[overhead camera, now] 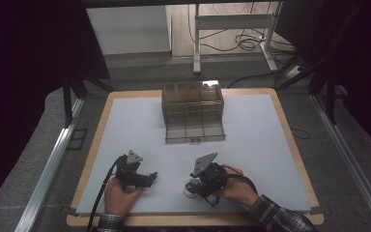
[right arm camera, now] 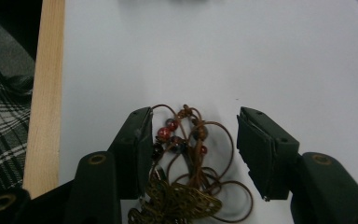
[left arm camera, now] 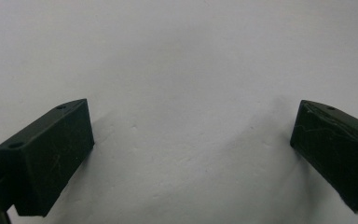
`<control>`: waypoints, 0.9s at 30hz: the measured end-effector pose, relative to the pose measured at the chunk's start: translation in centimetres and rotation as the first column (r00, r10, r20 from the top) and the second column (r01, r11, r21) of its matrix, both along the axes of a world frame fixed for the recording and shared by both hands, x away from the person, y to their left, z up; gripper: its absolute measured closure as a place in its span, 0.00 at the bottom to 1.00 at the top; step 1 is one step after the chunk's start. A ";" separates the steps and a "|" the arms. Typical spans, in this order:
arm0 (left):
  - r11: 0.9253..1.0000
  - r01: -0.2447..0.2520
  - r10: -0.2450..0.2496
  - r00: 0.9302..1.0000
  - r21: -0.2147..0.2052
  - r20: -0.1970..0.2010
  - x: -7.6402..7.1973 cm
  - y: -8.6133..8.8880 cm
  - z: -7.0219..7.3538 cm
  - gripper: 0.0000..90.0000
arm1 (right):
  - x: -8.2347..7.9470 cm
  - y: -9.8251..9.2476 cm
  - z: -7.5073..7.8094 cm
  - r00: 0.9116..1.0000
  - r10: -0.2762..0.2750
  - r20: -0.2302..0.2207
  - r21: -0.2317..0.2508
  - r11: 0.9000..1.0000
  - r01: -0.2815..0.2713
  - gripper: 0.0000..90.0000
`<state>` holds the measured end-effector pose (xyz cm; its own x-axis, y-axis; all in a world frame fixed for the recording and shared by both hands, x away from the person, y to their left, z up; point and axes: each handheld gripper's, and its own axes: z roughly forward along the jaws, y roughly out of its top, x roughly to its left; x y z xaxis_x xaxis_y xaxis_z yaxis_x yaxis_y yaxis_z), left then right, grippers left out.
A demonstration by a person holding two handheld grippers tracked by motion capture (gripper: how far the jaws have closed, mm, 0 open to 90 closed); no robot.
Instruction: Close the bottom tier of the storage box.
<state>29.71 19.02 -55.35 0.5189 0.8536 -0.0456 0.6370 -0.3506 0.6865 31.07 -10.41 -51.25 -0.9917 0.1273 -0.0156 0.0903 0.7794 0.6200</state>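
A brown cord necklace (right arm camera: 193, 140) with red and dark beads and a brass butterfly pendant (right arm camera: 179, 201) lies in a tangle on the white table top. My right gripper (right arm camera: 193, 126) stands open around it, its left-hand pad against the beads and the other pad clear of the cord. In the high view the right gripper (overhead camera: 193, 186) points left near the front edge with the necklace (overhead camera: 190, 188) at its tips. My left gripper (left arm camera: 191, 116) is open over bare white surface. From above, the left gripper (overhead camera: 147, 179) rests at the front left, pointing right.
A smoky clear plastic drawer box (overhead camera: 192, 104) stands at the table's far middle, with its bottom drawer (overhead camera: 195, 131) pulled out toward me. The table's wooden rim (right arm camera: 46, 93) runs close beside the right gripper. A plaid sleeve (overhead camera: 275, 217) enters at the bottom right.
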 end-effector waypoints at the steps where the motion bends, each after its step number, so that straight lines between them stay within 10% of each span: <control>1: 1.000 0.000 0.000 1.000 0.000 0.000 0.0 0.0 0.0 0.00 | -0.1 0.1 -0.1 1.000 0.002 0.001 -0.010 1.000 -0.002 0.50; 27: 1.000 0.000 0.000 1.000 -0.001 0.000 0.0 0.0 0.0 0.00 | 0.3 -0.1 -0.4 0.999 -0.034 -0.011 -0.068 0.997 0.034 0.85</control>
<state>29.71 19.02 -55.36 0.5186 0.8537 -0.0462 0.6369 -0.3497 0.6871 31.41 -10.55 -51.69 -0.9870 0.1599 -0.0136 0.1245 0.8161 0.5643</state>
